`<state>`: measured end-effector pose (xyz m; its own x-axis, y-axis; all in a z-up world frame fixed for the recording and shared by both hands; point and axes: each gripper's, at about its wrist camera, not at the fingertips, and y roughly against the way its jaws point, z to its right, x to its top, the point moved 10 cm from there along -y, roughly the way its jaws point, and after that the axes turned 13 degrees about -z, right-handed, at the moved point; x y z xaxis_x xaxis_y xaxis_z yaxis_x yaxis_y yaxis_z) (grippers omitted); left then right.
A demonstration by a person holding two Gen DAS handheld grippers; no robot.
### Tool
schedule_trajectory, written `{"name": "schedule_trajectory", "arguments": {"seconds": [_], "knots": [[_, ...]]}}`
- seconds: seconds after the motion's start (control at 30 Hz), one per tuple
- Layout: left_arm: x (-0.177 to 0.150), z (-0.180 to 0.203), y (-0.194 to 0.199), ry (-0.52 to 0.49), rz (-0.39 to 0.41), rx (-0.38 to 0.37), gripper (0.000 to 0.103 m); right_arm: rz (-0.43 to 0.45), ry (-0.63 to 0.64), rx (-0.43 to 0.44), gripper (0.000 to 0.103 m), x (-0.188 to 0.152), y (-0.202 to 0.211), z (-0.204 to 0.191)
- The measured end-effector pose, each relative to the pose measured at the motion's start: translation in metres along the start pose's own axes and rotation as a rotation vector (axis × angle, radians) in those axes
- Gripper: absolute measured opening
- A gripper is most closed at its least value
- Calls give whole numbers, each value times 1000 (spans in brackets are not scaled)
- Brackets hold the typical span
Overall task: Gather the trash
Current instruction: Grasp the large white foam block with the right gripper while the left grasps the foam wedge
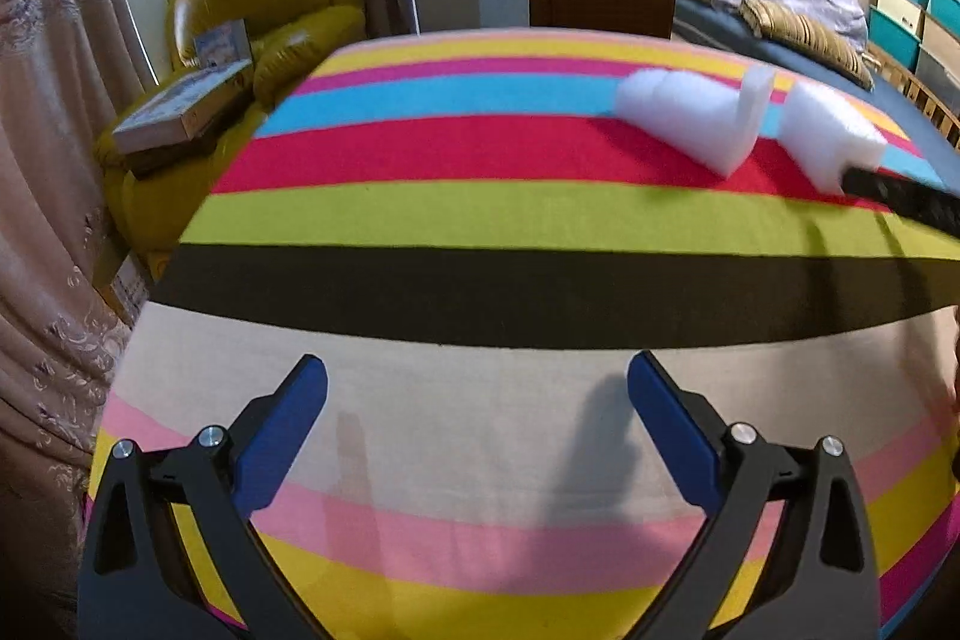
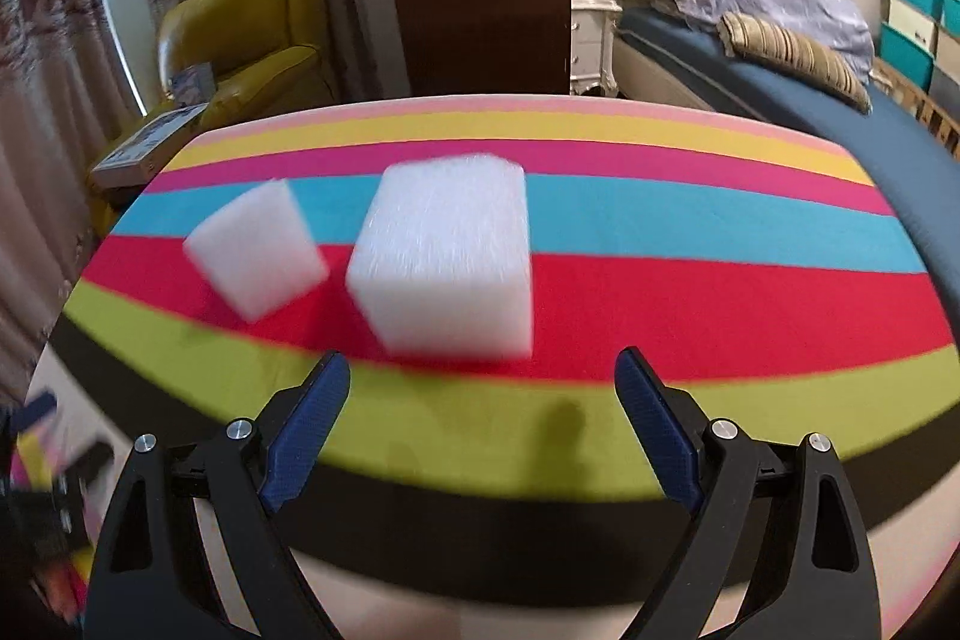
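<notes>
On the striped, multicoloured tablecloth (image 2: 720,316) I see 2 pieces of trash, both white foam packing blocks. The larger white foam block (image 2: 444,256) sits at the centre of the right wrist view, across the blue and red stripes; the smaller white foam block (image 2: 255,250) lies just beside it to the left, apart from it and tilted. In the left wrist view the same 2 pieces appear at upper right, the smaller (image 1: 696,112) left of the larger (image 1: 831,133). My right gripper (image 2: 483,388) stands wide, nothing between its blue pads (image 2: 312,430), with the larger block just ahead of the tips. My left gripper (image 1: 477,400) is also wide and empty, over the cream stripe at lower centre, well apart from both blocks. I judge the foam to be very light, soft enough to dent, and matt rather than slippery; it should tolerate a firm squeeze but may skid if nudged. I would take the larger block across its 2 flat side faces, near mid-height, since its width looks close to the jaw span.
</notes>
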<state>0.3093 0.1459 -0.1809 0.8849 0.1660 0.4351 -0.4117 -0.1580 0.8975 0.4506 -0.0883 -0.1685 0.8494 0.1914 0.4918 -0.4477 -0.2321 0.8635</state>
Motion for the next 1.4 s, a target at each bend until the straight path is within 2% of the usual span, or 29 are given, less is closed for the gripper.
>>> {"name": "schedule_trajectory", "arguments": {"seconds": [0.2,0.33,0.4,0.43,0.67,0.93,1.1,1.17,1.3,1.4], "knots": [[-2,-3,-6,28,-20,-54,98,-12,31,-13,85,20,-16,-7],[-1,-2,-8,33,-25,-60,98,-15,13,6,84,22,-18,2],[-1,-2,-8,33,-25,-57,98,-12,28,30,66,19,-15,4],[-1,-2,-8,33,-25,-58,98,-7,39,30,60,18,-12,5],[-1,-2,-9,39,-28,-51,99,85,133,-40,59,-11,35,21],[-3,-3,-10,51,-31,-51,99,101,82,-79,59,-51,58,59],[-7,0,-7,131,-37,-33,98,113,43,-86,59,-56,59,73],[-4,13,-3,138,-29,-77,98,120,31,-97,59,-56,59,74],[12,59,-1,73,-26,-149,98,127,-4,-111,59,-56,61,82],[31,94,-3,42,-20,-165,98,121,-31,-90,59,-56,60,87]]}}
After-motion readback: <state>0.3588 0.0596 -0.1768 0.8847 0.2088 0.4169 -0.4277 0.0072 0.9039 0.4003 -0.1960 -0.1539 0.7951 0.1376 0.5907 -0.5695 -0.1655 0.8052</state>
